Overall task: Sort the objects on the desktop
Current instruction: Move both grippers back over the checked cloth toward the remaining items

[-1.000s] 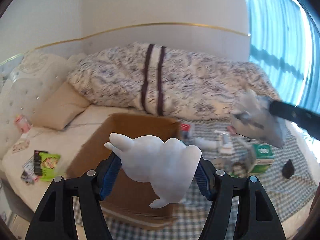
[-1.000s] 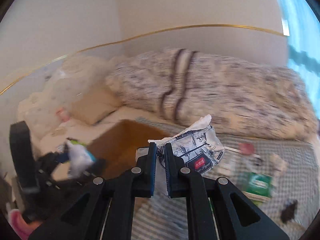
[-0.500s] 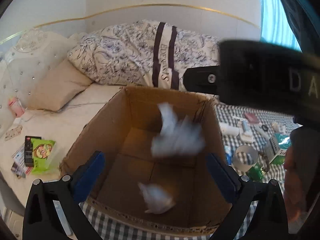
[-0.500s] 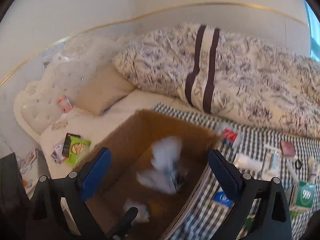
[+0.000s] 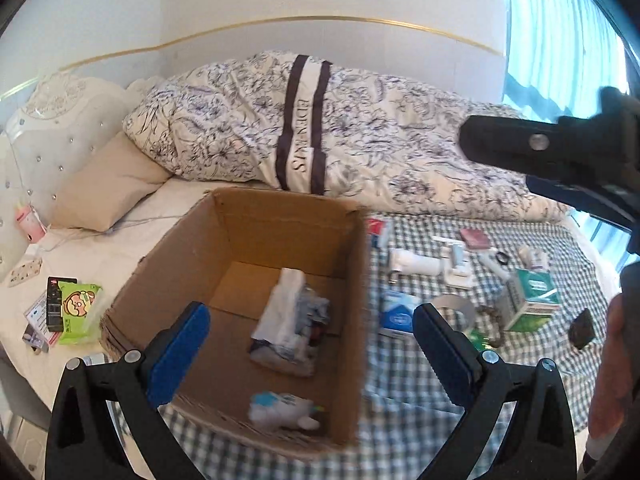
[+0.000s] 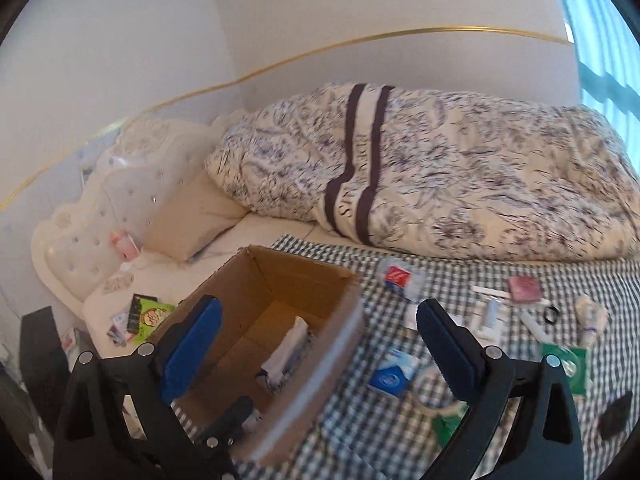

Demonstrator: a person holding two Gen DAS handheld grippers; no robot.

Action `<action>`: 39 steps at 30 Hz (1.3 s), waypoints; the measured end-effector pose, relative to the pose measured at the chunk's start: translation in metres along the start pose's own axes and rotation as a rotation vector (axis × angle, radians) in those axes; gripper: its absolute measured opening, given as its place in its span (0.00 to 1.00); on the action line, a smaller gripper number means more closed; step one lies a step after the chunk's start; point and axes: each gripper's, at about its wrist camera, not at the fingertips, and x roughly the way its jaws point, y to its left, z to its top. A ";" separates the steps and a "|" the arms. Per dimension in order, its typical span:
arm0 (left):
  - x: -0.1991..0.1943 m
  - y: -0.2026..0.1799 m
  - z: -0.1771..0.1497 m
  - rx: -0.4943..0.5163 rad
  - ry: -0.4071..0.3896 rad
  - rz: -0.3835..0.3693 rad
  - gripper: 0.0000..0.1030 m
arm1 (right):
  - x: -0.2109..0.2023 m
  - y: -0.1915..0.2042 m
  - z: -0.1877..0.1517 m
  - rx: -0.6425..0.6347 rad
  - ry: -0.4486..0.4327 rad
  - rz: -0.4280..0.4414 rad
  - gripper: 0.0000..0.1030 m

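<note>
fingers of the left gripper (image 5: 308, 346) and right gripper (image 6: 320, 346) spread wide, empty, above the cardboard box (image 5: 280, 216); dropping looks done, next fetch the blue packet (image 6: 390, 376).

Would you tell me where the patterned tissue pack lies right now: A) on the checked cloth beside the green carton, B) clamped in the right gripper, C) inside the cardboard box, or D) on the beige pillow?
C: the tissue pack lies on the floor of the cardboard box, and both the left gripper and the right gripper are open and empty.
</note>
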 end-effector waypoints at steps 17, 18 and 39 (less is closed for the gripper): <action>0.003 -0.158 -0.075 0.019 0.120 -0.070 1.00 | -0.142 -0.202 -0.106 0.198 -0.004 -0.330 0.96; 0.001 -0.163 -0.074 0.024 0.112 -0.071 1.00 | -0.147 -0.210 -0.108 0.206 -0.009 -0.337 0.96; 0.098 -0.210 -0.094 0.023 0.215 0.001 1.00 | -0.088 -0.338 -0.174 0.316 0.185 -0.519 0.96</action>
